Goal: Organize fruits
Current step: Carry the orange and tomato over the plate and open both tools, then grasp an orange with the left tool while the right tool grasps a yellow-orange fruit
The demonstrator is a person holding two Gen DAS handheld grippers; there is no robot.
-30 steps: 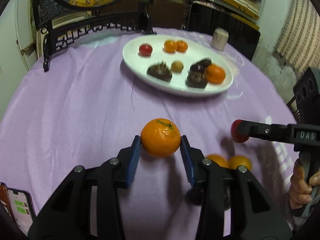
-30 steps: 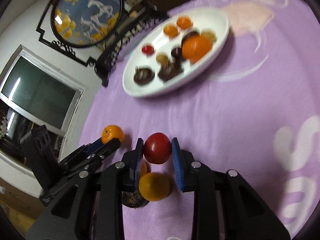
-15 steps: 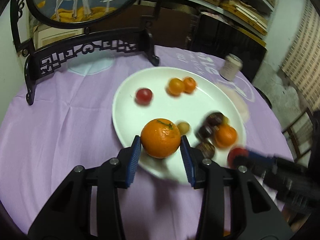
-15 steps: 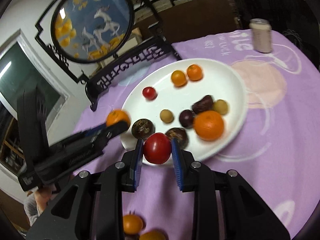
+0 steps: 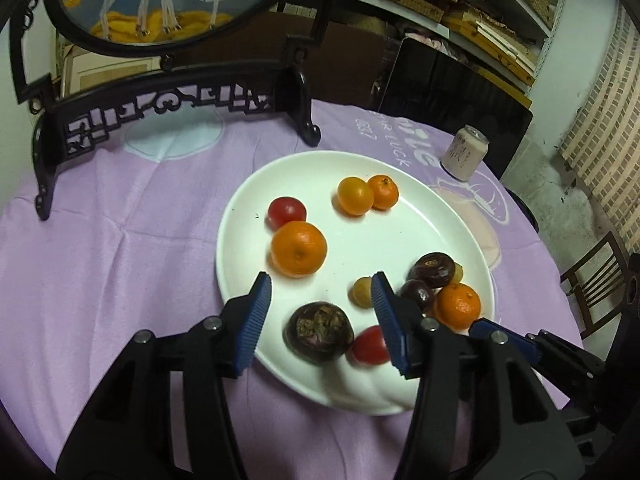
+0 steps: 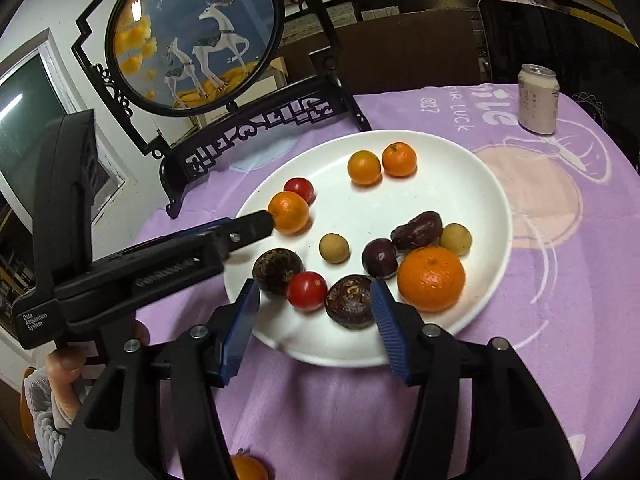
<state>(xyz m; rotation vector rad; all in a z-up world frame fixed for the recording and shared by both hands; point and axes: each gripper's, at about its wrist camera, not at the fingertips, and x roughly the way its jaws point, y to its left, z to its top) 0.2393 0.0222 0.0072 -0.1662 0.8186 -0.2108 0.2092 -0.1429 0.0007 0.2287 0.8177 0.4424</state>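
Both grippers' jaws have just been opening and now stand apart, empty: the left gripper (image 5: 320,300) behind its orange (image 5: 298,248), the right gripper (image 6: 314,300) behind its tomato (image 6: 306,290) — both fruits on the white plate (image 6: 472,184). Only the right wrist view shows another orange fruit (image 6: 248,468) on the table (image 6: 560,280).

fruits (image 5: 298,248) on plate (image 5: 400,240), can (image 5: 464,154) behind plate

Dim indoor light, soft shadows, fisheye-bent edges, background perhaps slightly soft
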